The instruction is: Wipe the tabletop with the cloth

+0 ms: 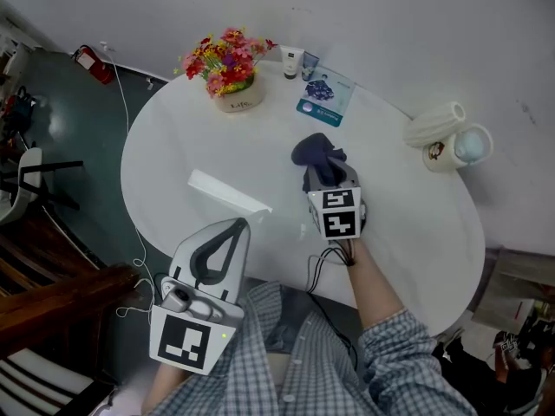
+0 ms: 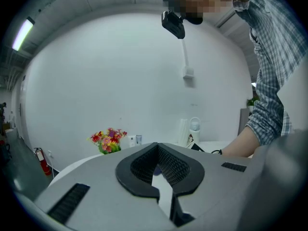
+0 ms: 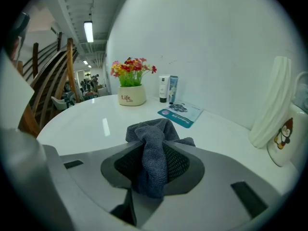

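Nearest the head camera was the left gripper [image 1: 239, 224], held low beside the person's checked shirt [image 1: 295, 354], its tips reaching over the near edge of the white oval desk [image 1: 173, 146]. Its fingers [image 2: 139, 167] were pressed together at the tips with nothing between them. Through the narrow slit behind them, the left gripper view showed me only the pale desk surface.

Further out, near the middle of the desk, the right gripper [image 1: 323, 168] had its fingers [image 3: 120, 165] clamped on the cloth [image 1: 316, 151]. The cloth was dark blue-grey with a fine looped, towel-like weave. It was bunched rather than spread. One thick twisted fold ran down between the two dark pads, and a rumpled mass spilled out past the tips, with a small flap off to the right side. From the head view that loose end lay ahead of the gripper over the desk. I could not tell whether it was pressed onto the surface.

Toward the wall side stood a cream flower pot [image 1: 236, 99] holding red, pink and yellow blooms. Just right of it were two small tubes [image 1: 292, 61], and a teal packet [image 1: 326, 99] lay flat near them. A white mug [image 1: 442, 152] sat at the right edge, well apart from the cloth.
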`<state>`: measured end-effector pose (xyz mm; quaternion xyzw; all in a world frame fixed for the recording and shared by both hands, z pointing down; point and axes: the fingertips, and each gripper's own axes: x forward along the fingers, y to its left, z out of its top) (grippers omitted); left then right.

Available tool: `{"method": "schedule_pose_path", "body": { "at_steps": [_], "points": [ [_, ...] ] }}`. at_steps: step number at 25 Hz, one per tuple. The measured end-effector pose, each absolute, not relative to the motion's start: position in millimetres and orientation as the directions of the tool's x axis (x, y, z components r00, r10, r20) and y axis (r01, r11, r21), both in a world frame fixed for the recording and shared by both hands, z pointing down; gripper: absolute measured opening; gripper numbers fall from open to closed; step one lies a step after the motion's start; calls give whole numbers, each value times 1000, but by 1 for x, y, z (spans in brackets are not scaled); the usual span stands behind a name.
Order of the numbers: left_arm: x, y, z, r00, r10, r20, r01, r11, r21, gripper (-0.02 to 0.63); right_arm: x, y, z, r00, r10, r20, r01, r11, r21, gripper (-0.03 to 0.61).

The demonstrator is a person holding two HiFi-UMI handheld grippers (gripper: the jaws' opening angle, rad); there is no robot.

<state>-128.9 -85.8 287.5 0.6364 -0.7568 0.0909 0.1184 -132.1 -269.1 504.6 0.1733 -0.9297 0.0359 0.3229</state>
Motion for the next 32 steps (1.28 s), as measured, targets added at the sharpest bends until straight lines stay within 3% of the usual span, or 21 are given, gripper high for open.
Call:
{"method": "schedule_pose_path", "body": {
  "at_steps": [13, 32],
  "points": [
    [-139, -100, 301, -125, -937, 327, -988, 146, 40, 2, -89, -390, 504, -609, -477, 634, -519, 844, 136, 106],
    [-145, -109, 307, -84, -935, 344, -993, 109, 54, 2, -72, -452, 501, -546, -517, 659, -563, 809, 168, 106]
  ]
}}
